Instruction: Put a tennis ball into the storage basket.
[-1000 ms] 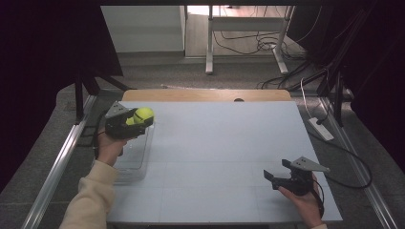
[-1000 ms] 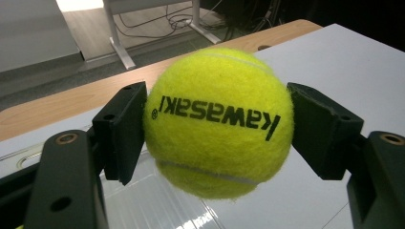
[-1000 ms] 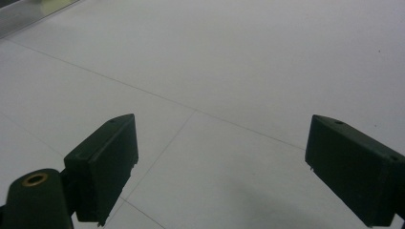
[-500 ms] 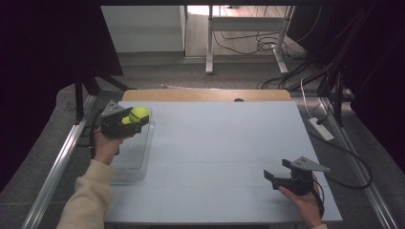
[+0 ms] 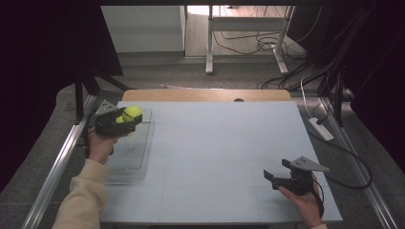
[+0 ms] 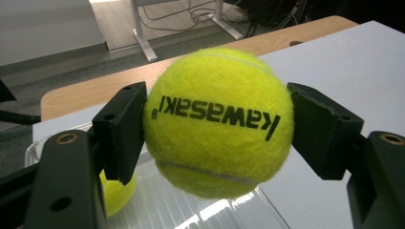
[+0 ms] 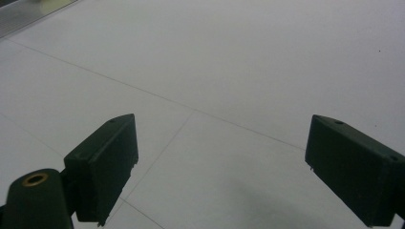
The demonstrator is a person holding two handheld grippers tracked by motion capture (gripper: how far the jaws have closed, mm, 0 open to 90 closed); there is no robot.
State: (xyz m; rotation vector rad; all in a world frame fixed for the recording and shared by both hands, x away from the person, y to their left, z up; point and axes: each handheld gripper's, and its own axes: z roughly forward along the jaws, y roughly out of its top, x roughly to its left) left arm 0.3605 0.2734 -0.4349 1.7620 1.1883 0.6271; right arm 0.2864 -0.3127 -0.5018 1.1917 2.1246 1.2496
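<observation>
Currently, a yellow tennis ball [image 5: 132,113] is clamped between the two black jaws of the left claw [image 5: 125,119], which is held above the far end of a clear plastic tray [image 5: 138,157]. The tray is used as the landmark for every place given below. In the left gripper view the ball [image 6: 218,121] is seen pressed on both sides by the jaws, with black lettering printed across its front, upside down from this camera. A second yellow ball [image 6: 116,193] is seen lower down, inside the tray [image 6: 191,210], partly hidden behind the left claw's [image 6: 217,129] own jaw. The held ball is kept clear of the tray floor and is not rested on anything.

The tray is laid along the left edge of the pale surface [image 5: 224,143], and a strip of bare wood [image 5: 205,95] is seen just beyond the tray's far end. The left hand [image 5: 101,145] is placed beside the tray's outer side, with a cream sleeve [image 5: 81,200] trailing back toward the near edge.

Well away from the tray, at the opposite near corner of the surface, the right claw [image 5: 274,172] is held low with its jaws spread apart and nothing between them. In the right gripper view the right claw [image 7: 217,167] is pointed at the bare surface [image 7: 229,71], crossed by thin lines.
</observation>
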